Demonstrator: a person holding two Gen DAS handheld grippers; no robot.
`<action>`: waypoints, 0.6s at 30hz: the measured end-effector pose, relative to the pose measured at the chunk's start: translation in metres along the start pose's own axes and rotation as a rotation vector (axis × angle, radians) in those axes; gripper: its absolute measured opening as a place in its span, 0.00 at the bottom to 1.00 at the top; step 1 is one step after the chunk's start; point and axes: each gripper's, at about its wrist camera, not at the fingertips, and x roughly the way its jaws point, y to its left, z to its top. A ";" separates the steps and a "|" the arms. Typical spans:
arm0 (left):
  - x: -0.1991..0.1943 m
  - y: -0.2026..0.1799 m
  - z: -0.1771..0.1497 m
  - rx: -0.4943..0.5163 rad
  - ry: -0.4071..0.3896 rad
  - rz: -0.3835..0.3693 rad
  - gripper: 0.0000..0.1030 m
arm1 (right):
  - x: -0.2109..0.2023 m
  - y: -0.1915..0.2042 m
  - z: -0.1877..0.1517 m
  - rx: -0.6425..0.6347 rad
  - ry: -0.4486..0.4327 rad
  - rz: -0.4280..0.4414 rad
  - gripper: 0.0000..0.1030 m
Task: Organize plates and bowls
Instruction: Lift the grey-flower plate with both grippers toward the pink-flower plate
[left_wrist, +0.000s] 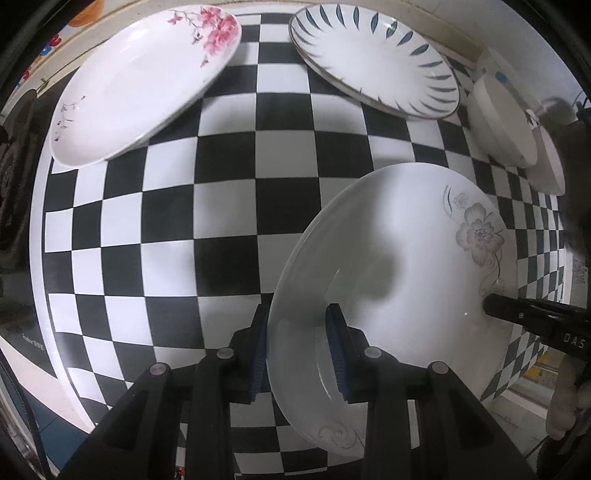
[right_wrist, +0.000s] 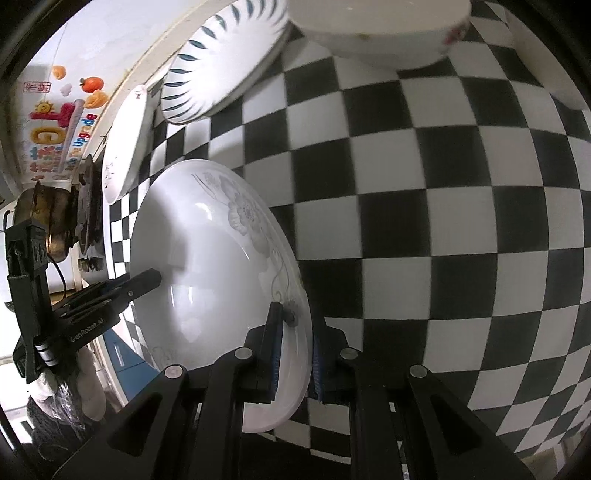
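Nearest the left wrist camera, at lower centre, the left gripper (left_wrist: 297, 350) is closed down on the near rim of the grey-flower plate (left_wrist: 406, 258), one blue pad under the lip and one inside. That plate fills the lower right of the view, apparently lifted over the checkered worktop (left_wrist: 166, 229). At the right edge the right gripper (left_wrist: 495, 308) clamps the opposite rim; its own camera shows its narrow jaws pinching the edge at lower centre. Two grips on opposite rims probably keep the wide, slippery plate level while it is carried. At upper left lies the pink-blossom plate (left_wrist: 140, 85); at upper centre the blue-leaf plate (left_wrist: 373, 59) seems to sit on another, likely the pile being built. Stacked white bowls (left_wrist: 502, 122) stand at upper right.
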 end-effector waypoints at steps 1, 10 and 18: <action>0.002 0.001 0.001 0.002 0.004 0.008 0.27 | 0.001 -0.001 0.001 0.000 0.001 0.002 0.15; 0.015 0.007 0.010 -0.028 0.021 0.024 0.27 | 0.019 0.002 0.009 -0.013 0.031 0.001 0.15; 0.015 0.003 0.013 -0.047 0.012 0.031 0.27 | 0.023 0.004 0.012 -0.013 0.037 0.006 0.16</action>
